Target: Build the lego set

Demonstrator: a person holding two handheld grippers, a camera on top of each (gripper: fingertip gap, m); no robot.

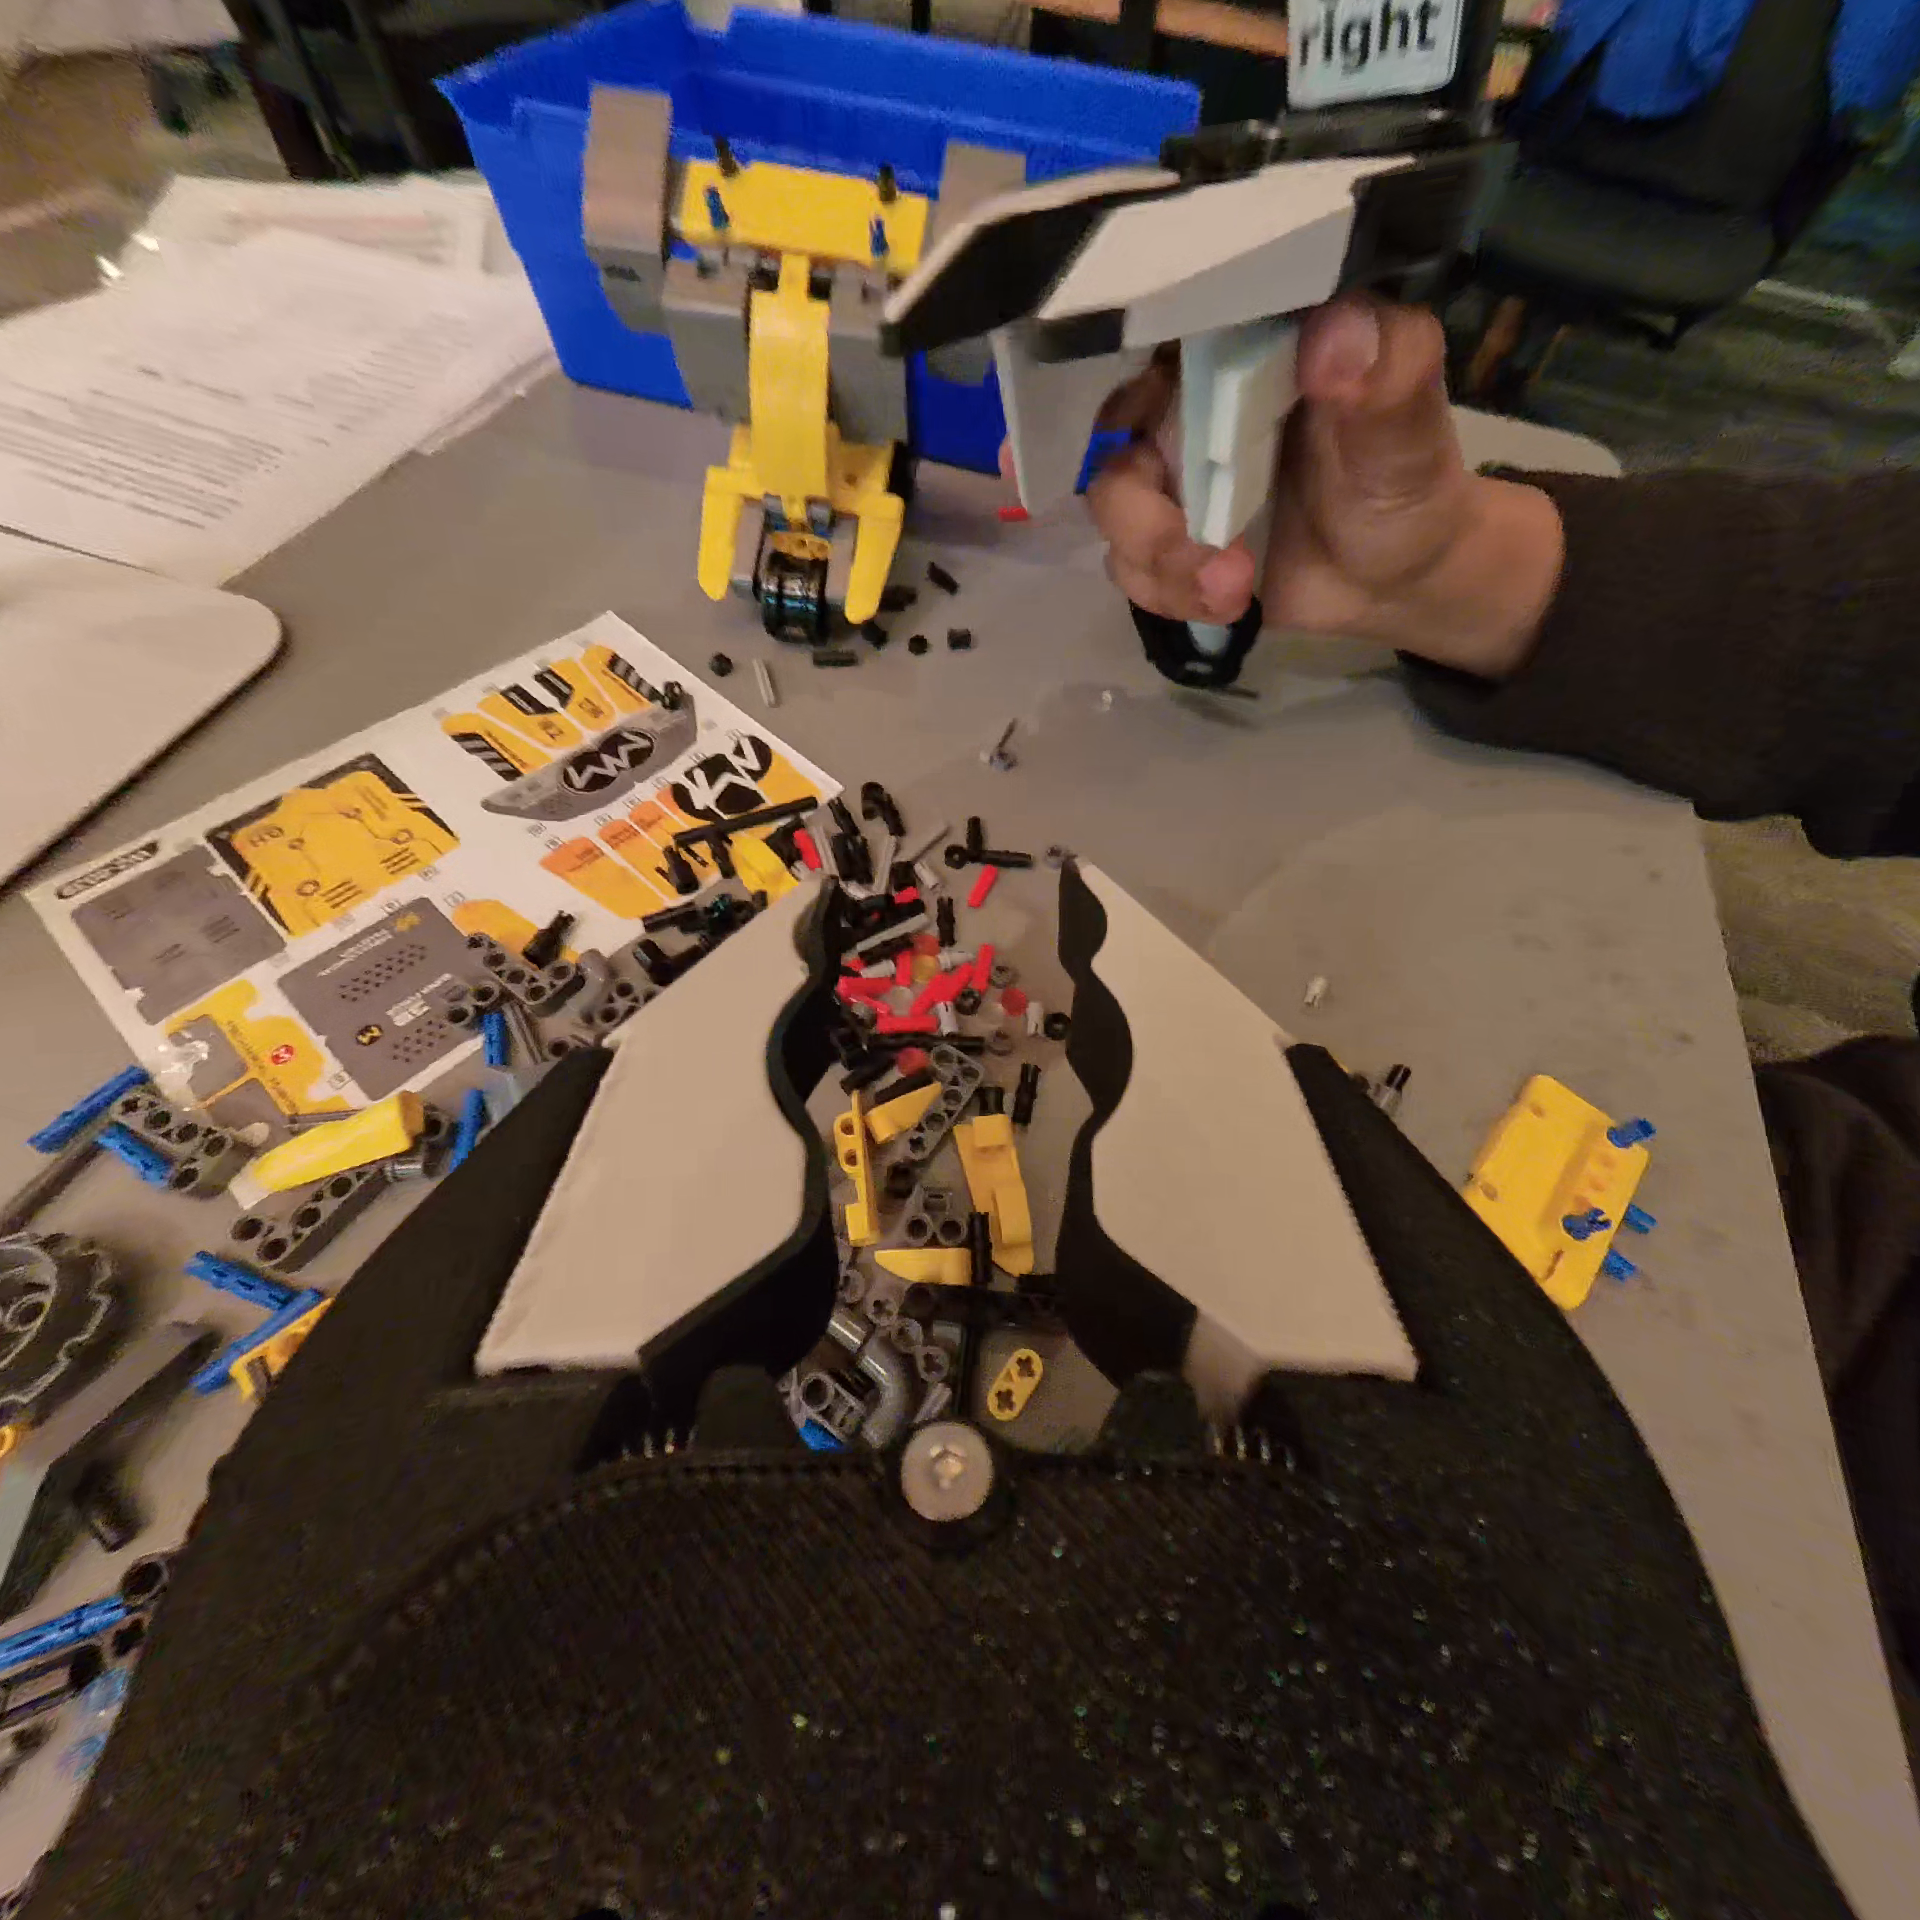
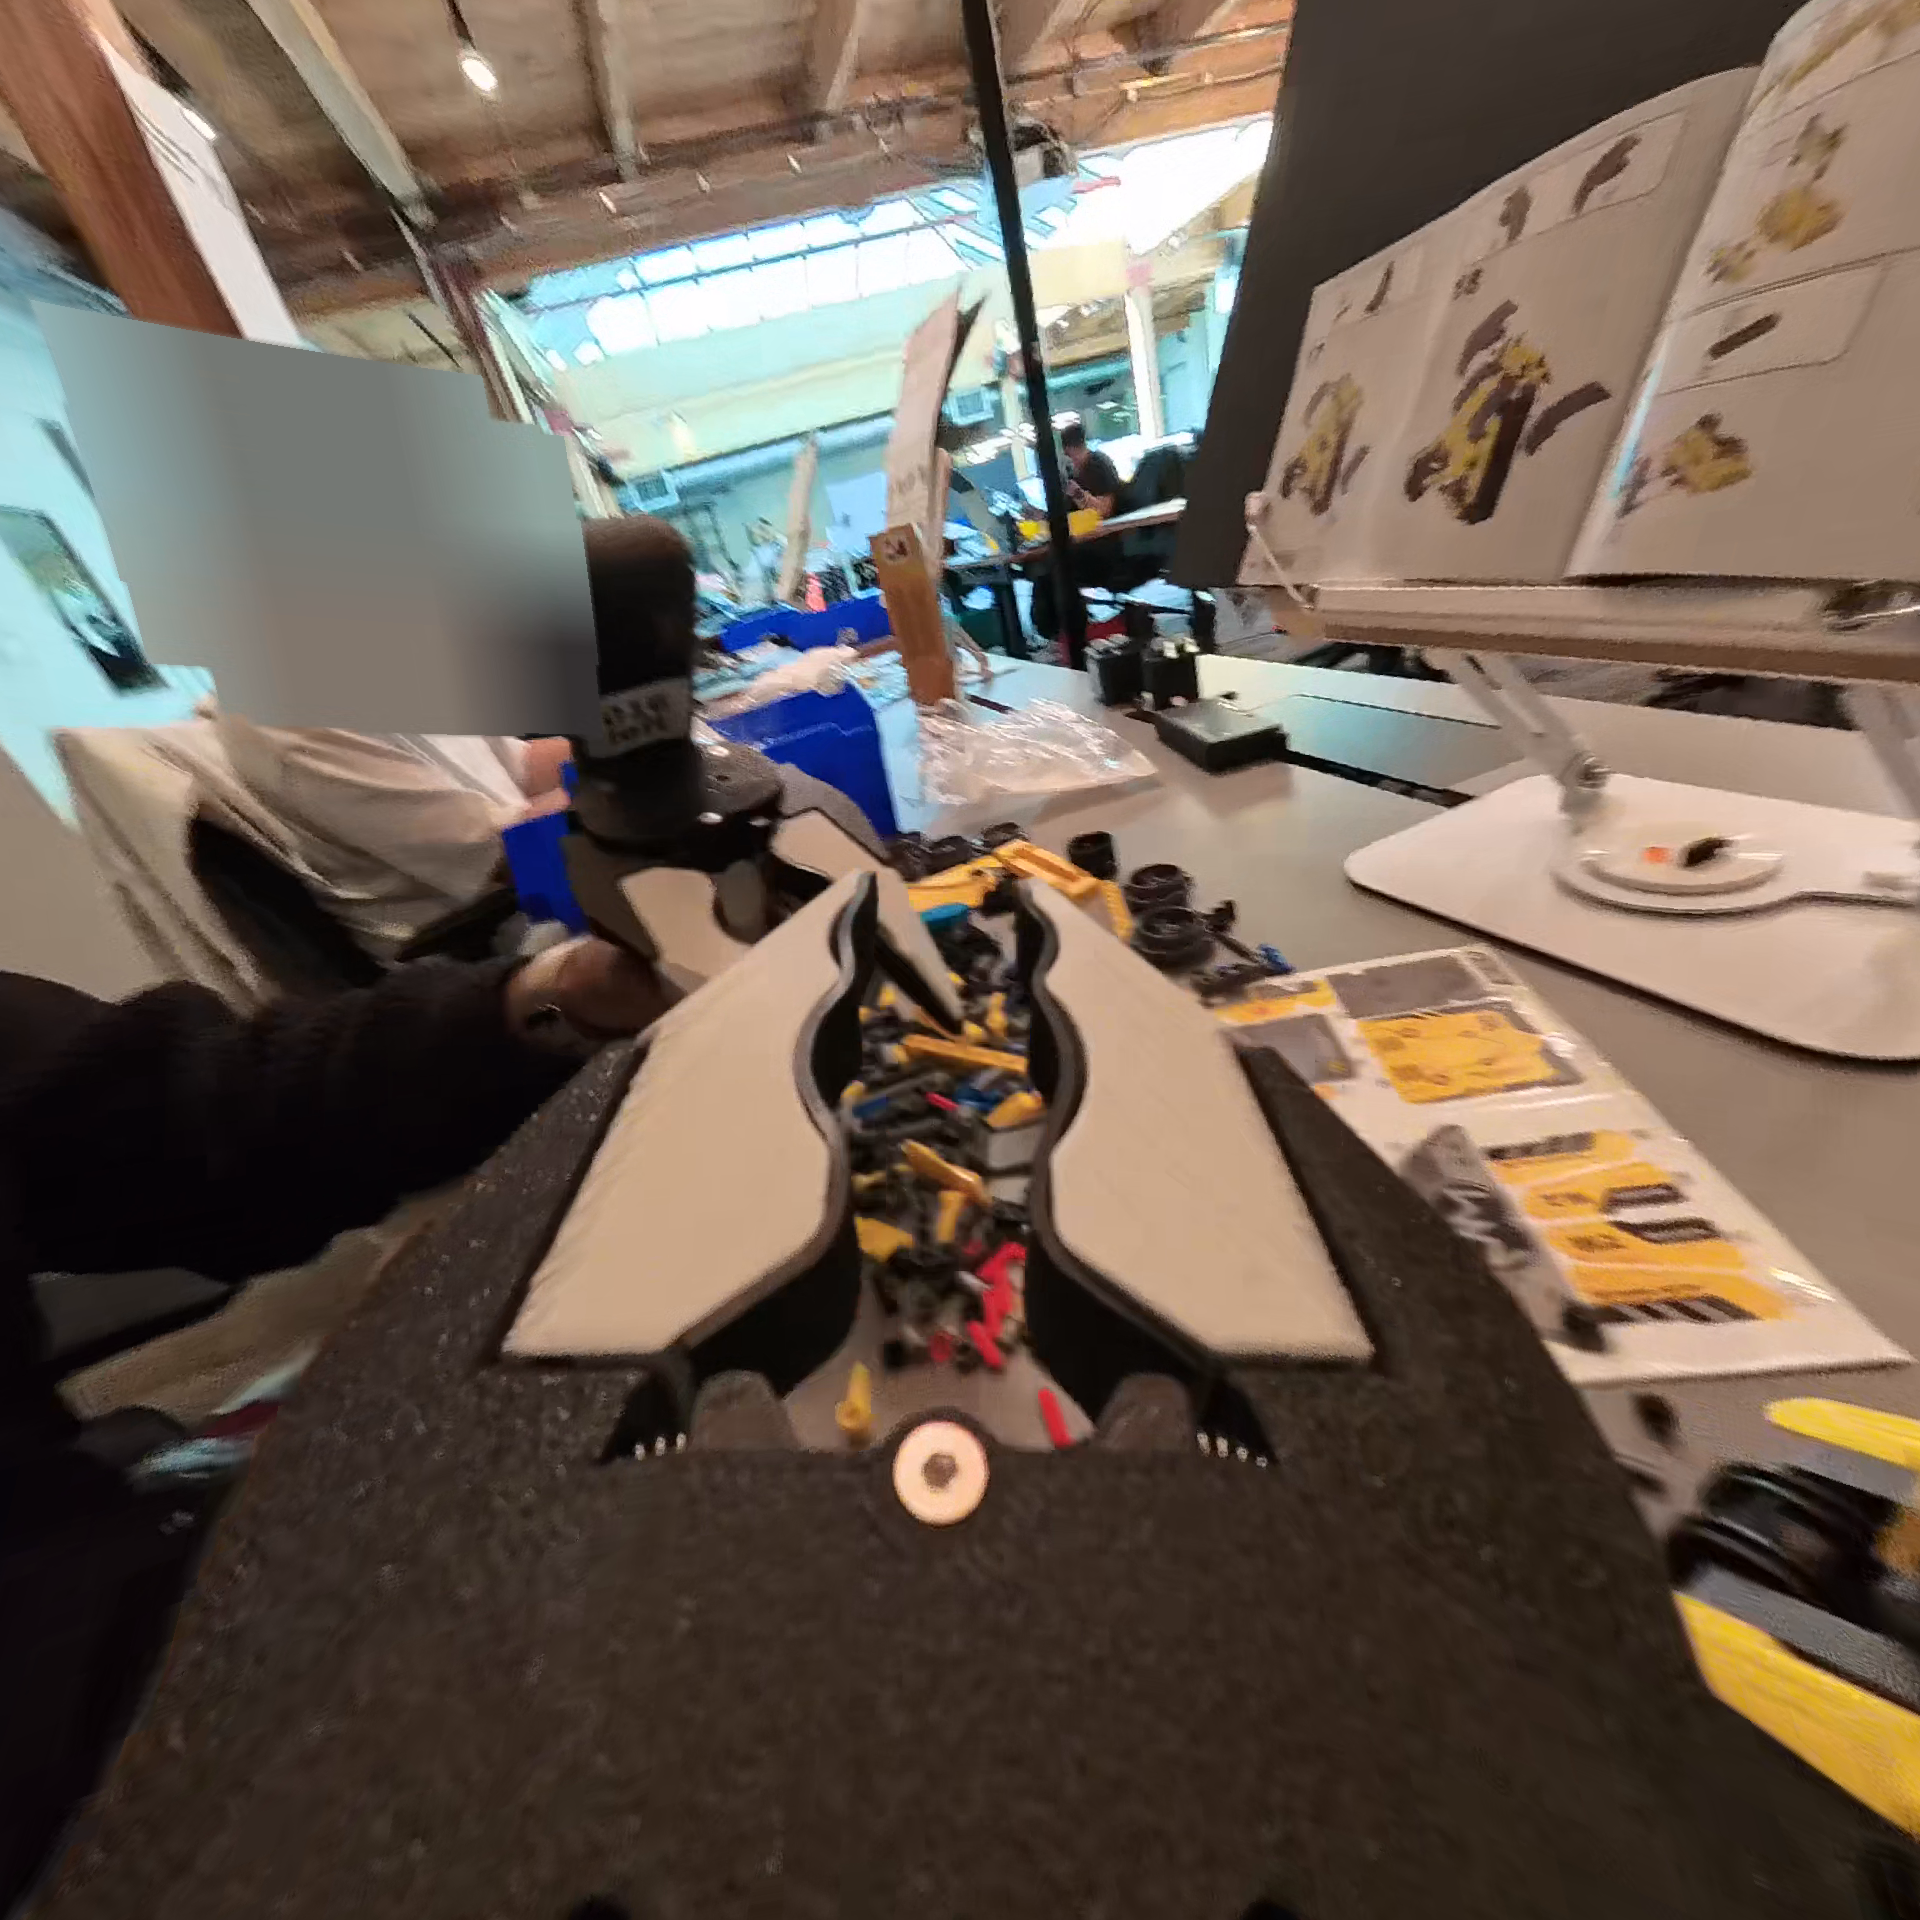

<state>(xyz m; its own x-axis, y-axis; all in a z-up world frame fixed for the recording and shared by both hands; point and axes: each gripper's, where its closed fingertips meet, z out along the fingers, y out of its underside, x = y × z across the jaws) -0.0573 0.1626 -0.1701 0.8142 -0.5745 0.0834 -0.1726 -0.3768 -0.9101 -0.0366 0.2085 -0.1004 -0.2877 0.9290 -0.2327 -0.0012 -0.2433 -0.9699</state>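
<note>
My left gripper (image 1: 945, 888) is open and empty, hovering low over a pile of small loose building parts (image 1: 914, 997) in black, red, yellow and grey on the grey table (image 1: 1455, 935). My right gripper (image 2: 943, 891) is also open and empty, held higher and pointing across the same pile (image 2: 935, 1164). It shows in the left wrist view (image 1: 914, 301) at the upper right, held by a hand (image 1: 1351, 499). A part-built yellow and grey model (image 1: 800, 416) stands behind the pile. The left gripper (image 2: 727, 914) shows in the right wrist view.
A blue bin (image 1: 1039, 114) stands behind the model. A sticker sheet (image 1: 343, 914) lies left of the pile, a yellow panel with blue pins (image 1: 1548, 1184) to the right. Beams and a tyre (image 1: 42, 1309) lie at the left. An open instruction booklet (image 2: 1507, 395) rests on a white stand (image 2: 1662, 935). My right fingertips sit around 9 cm from my left ones.
</note>
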